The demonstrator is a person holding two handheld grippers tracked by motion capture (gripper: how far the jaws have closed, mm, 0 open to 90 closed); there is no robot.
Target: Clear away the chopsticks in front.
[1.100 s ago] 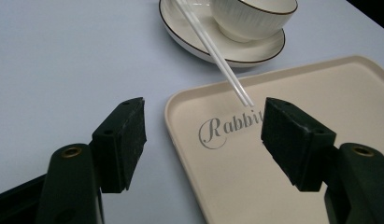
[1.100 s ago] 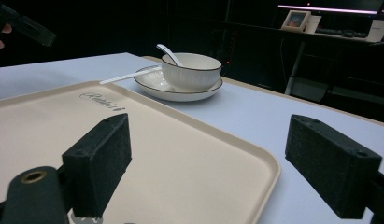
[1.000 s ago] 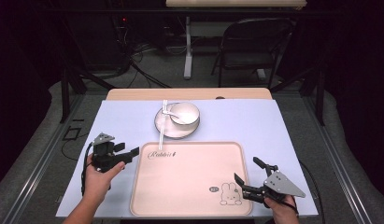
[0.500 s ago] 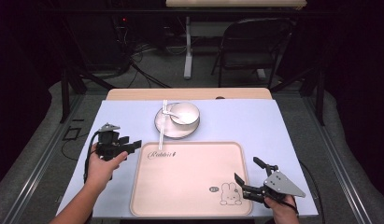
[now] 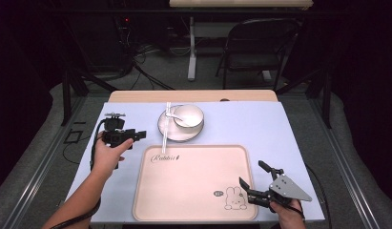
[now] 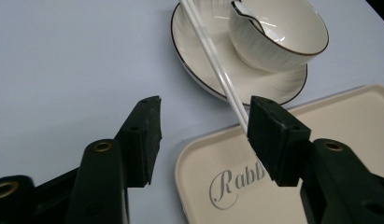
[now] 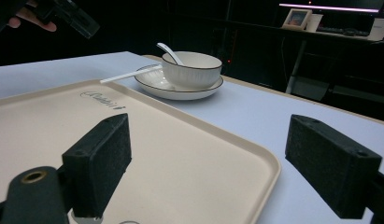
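Two grippers work over the pale blue table. The left gripper, held level above the cloth with the forearm reaching in from the bottom left, points toward the white chopsticks; its jaws have just been closing, yet they stand apart with nothing pressed between them. The chopsticks lean from the plate down onto the far edge of the beige tray, just beside the bowl with its spoon. The right gripper rests low at the tray's near right corner, jaws wide apart and empty.
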